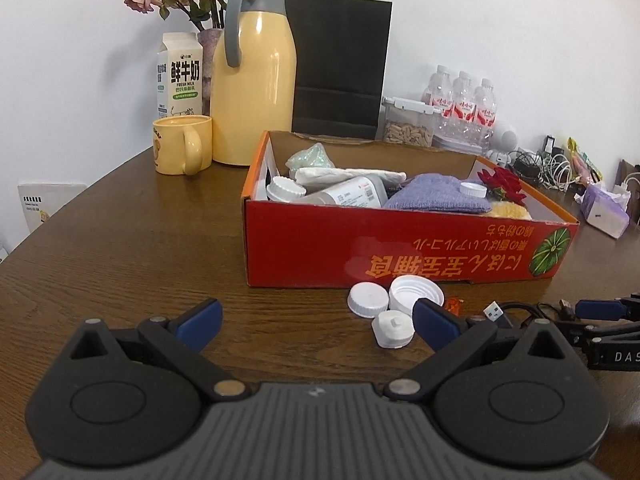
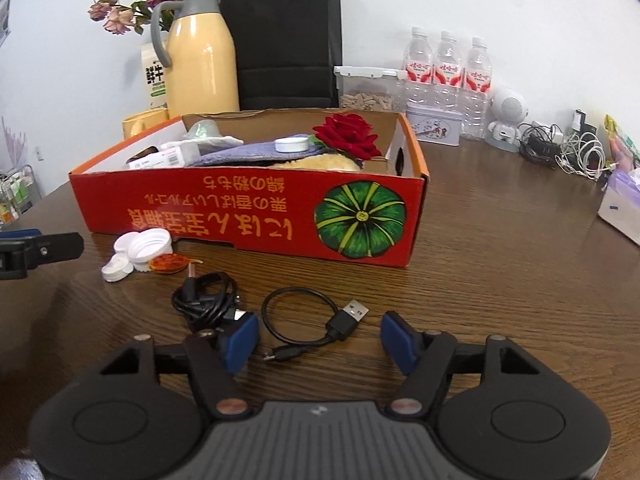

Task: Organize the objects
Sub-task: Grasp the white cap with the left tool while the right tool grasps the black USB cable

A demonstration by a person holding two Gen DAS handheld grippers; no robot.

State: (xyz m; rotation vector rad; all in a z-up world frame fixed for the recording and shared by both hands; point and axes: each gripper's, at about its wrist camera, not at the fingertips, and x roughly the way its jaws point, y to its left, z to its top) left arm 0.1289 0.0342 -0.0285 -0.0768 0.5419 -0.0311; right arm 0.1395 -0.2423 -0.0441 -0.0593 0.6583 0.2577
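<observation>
Before the red box [image 2: 248, 204] lie white caps [image 2: 136, 250] and cables [image 2: 304, 320]; both grippers, left [image 1: 316, 320] and right [image 2: 318, 338], hover low, spread, holding nothing.

Dark brown wood-grain tabletop [image 2: 500, 240], curved edge at left, glossy, soft daylight glare on surface. Plain white wall [image 1: 500, 20] directly behind tabletop, evenly lit, no harsh shadows. Left of tabletop, beyond its edge: metal wire rack [image 2: 16, 196] with small items, blurred. Below tabletop's left edge: white leaflet or box [image 1: 44, 204], partly seen.
</observation>
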